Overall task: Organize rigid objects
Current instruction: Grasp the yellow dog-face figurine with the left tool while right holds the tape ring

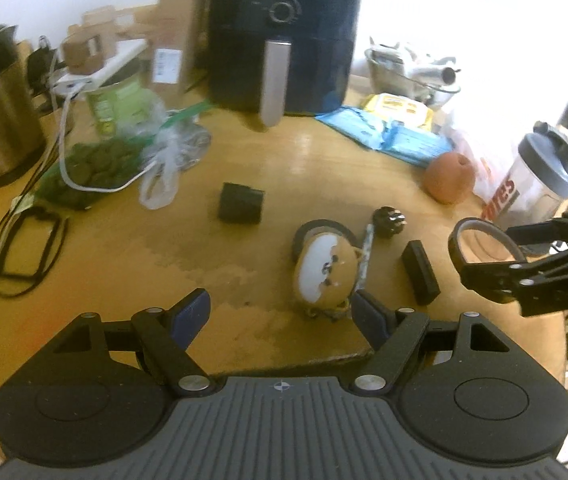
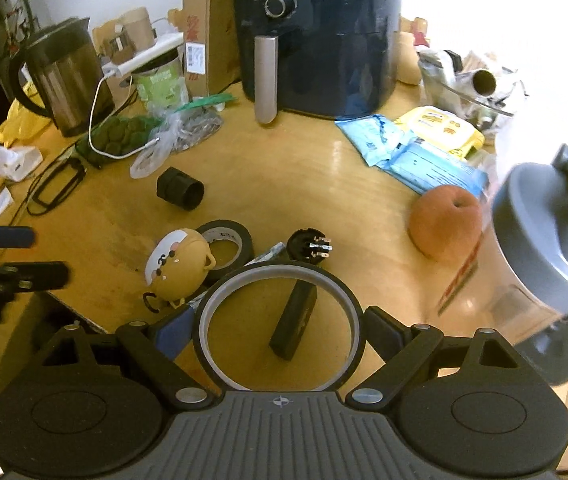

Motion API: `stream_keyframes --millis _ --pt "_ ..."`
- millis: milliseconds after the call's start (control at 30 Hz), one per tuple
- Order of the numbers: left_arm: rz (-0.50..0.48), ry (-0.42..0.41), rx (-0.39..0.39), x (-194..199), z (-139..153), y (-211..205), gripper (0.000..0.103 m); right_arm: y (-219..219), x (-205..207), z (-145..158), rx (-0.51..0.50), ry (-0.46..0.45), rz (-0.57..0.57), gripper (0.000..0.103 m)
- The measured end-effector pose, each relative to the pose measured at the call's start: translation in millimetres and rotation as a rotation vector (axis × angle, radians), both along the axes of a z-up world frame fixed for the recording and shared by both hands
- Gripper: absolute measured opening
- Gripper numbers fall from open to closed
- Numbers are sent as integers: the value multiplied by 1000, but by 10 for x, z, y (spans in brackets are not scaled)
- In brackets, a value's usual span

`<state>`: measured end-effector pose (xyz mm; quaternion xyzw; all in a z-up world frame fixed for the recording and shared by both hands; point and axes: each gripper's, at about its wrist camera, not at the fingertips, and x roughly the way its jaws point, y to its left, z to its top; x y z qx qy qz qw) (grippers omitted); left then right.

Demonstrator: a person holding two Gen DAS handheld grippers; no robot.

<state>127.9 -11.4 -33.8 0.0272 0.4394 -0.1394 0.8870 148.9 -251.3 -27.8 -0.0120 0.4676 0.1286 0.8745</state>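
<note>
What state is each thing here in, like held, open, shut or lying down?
Left gripper: open, empty.
Right gripper: fingers clamped on a large ring.
Shaker bottle: lid on, upright.
Tape roll: lying flat.
Black tube: on its side.
Air fryer: drawer shut.

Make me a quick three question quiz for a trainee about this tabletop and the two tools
1. True or false: the right tool holds a large black ring.
2. What does the left tool hold? A) dog figurine B) nothing C) black bar
3. Fill in: the dog figurine lies against a roll of black ____.

Key
1. True: the ring sits between its fingers, off the table.
2. B: its fingers stand apart over the table, with the figurine just ahead of them.
3. Tape: the tape roll lies behind the figurine.
</note>
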Motion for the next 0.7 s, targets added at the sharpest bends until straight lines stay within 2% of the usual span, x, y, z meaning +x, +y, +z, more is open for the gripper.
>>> stream_keyframes --millis 200,500,700 --pt "-70 -13 16 126 -156 -214 77 -54 -136 70 20 -9 -32 91" --pt "-143 31 63 410 -466 -462 77 -147 -286 121 50 -14 -95 91" --pt "-163 71 85 573 -643 -556 71 -198 -359 145 59 -20 -124 91"
